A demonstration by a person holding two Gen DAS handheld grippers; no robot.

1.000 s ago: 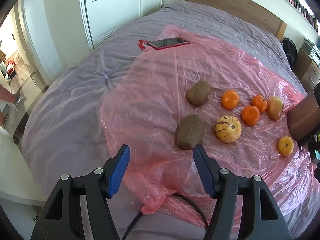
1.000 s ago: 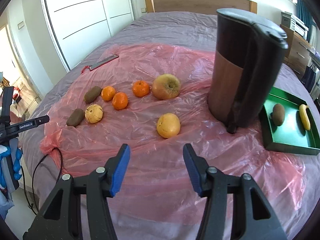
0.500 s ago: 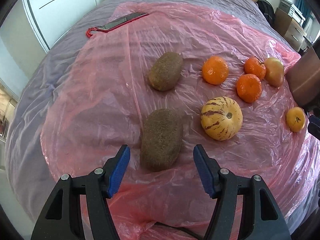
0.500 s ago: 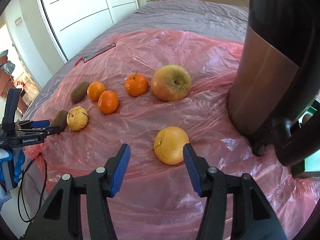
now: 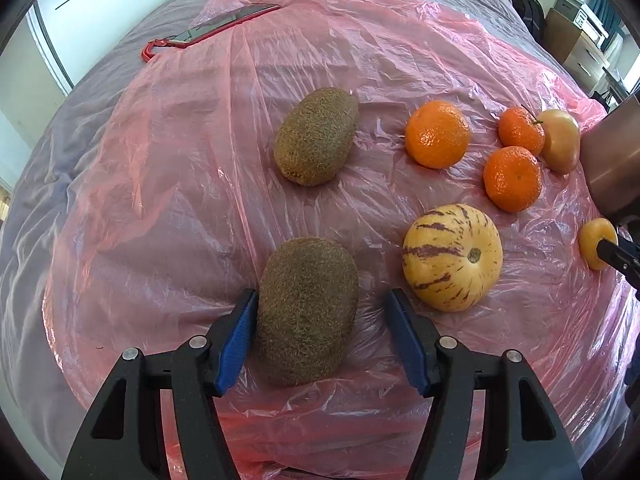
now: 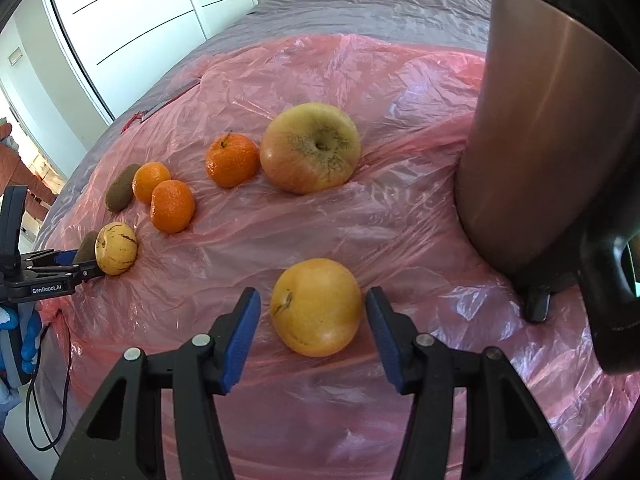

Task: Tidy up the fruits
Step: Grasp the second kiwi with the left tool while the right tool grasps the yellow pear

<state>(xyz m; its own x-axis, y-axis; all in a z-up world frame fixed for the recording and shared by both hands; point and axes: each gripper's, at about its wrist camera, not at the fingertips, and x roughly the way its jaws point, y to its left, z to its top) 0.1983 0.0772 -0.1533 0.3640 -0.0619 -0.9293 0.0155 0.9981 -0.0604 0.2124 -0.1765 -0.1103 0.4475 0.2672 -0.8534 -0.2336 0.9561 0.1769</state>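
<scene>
Fruit lies on a pink plastic sheet (image 5: 168,152) over a bed. My left gripper (image 5: 322,332) is open around the near brown kiwi (image 5: 308,312); its left pad touches the kiwi, the right pad stands apart. A second kiwi (image 5: 316,136), three mandarins (image 5: 438,134), a striped yellow melon (image 5: 452,258) and an apple (image 5: 560,140) lie beyond. My right gripper (image 6: 312,328) is open around a yellow-orange fruit (image 6: 316,306), pads close on both sides. The apple (image 6: 310,148) and mandarins (image 6: 232,160) lie farther in the right wrist view.
A tall brown and black jug (image 6: 552,120) stands right of the yellow-orange fruit. A phone in a red case (image 5: 216,26) lies at the sheet's far left. White wardrobe doors (image 6: 132,20) stand beyond the bed. The left gripper (image 6: 48,272) shows at the left edge.
Both grippers have moved forward and down. The left one now straddles the near kiwi, the right one the yellow-orange fruit. Both stay open.
</scene>
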